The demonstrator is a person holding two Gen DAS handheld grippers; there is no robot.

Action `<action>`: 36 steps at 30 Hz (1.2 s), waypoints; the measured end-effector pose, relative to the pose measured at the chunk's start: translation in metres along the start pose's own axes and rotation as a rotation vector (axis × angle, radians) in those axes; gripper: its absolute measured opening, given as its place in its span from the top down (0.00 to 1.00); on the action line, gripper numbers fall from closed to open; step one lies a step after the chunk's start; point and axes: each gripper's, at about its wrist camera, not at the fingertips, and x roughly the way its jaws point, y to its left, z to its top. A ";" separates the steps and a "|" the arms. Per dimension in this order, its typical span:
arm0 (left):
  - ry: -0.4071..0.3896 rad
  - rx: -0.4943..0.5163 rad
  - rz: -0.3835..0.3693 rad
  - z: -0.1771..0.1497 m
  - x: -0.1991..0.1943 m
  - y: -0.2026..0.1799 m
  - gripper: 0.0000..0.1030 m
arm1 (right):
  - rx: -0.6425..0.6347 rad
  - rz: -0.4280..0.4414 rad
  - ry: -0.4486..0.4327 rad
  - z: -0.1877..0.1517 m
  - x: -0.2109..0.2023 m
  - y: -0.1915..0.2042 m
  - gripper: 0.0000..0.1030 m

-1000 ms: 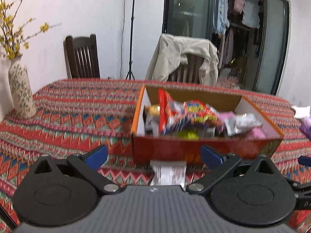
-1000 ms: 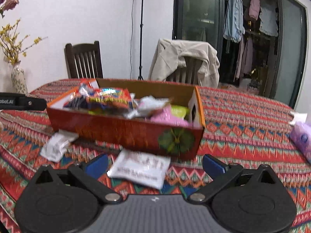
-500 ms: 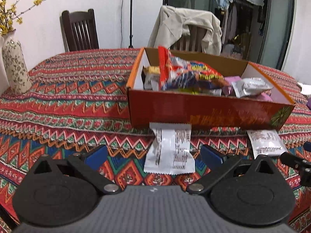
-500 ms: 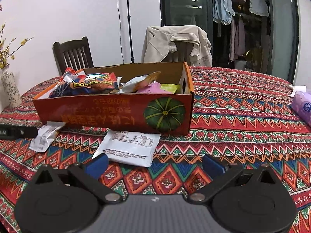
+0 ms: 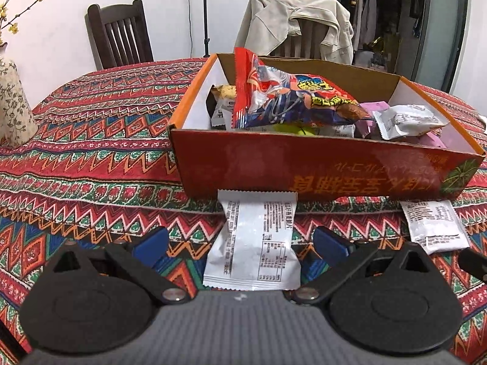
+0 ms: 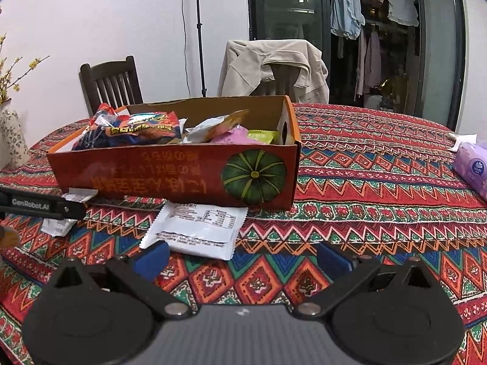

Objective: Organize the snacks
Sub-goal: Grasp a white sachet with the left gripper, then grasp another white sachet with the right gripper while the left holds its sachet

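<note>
An orange cardboard box [image 5: 304, 170] printed with a green pumpkin sits on a surface [image 5: 91, 140] covered by a red zigzag-patterned cloth, and it is heaped with snack packets, a large red and blue bag [image 5: 286, 100] lying on top. Two white snack packets lie flat on the cloth outside the box, against its near wall: one white packet [image 5: 254, 243] has its far end touching the box's base, and a second white packet [image 6: 197, 228] lies below the pumpkin end. The left claw [image 5: 240, 246] hangs low with its blue-tipped fingers [image 5: 150, 246] spread wide on either side of the first packet, holding nothing. The right claw [image 6: 242, 258] is also spread wide and empty, with its left finger just at the near corner of the second packet. Farther out, a floral vase [image 5: 13, 103] stands at the left edge, a purple tissue pack [image 6: 473, 167] lies at the right, and two chairs stand behind, one draped with a beige jacket [image 6: 274, 64].
</note>
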 end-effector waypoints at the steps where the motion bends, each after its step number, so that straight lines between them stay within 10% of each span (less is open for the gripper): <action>1: -0.004 -0.008 -0.006 -0.001 0.001 0.001 0.02 | 0.000 0.000 0.001 0.000 0.000 0.000 0.00; 10: -0.052 0.015 -0.064 -0.007 -0.002 -0.002 0.48 | 0.000 -0.008 -0.004 0.000 0.002 0.000 0.00; 36: -0.233 -0.010 -0.182 -0.011 -0.046 0.009 0.53 | -0.026 -0.018 0.113 0.033 0.043 0.041 0.00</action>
